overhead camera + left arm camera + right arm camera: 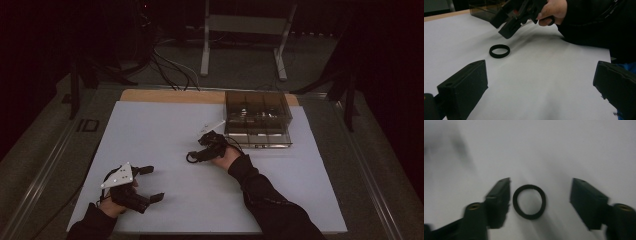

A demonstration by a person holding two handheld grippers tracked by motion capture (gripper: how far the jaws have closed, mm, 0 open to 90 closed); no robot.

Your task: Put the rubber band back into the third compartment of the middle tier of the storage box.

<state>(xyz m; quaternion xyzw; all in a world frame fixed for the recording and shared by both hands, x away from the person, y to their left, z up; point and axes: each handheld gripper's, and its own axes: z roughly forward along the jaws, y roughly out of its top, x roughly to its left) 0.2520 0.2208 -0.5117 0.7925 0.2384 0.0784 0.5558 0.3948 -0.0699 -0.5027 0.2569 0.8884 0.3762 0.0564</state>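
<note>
Ring first: a small black rubber-like ring (529, 201) lies flat on the white sheet covering the table (165, 130), near the middle of the surface, a little toward the far edge. The right gripper (540, 198) has its two black jaws either side of it; the jaw on the left of the right gripper view is just beside the ring's rim, perhaps touching it, while the other jaw stands well apart from it, so the pads do not yet press on the ring. From the left gripper view the right gripper (506, 23) hangs tilted just above and beyond the ring (499, 51), a hand wrapped round its body.

In the high view the ring (191, 157) sits at the right gripper's tips (197, 155), with the sleeve running back to the near edge. A smoky transparent plastic compartment box (257, 120) stands near the far right corner, just beyond that hand. The left gripper (150, 184) rests near the near left corner, jaws spread wide with nothing between them.
</note>
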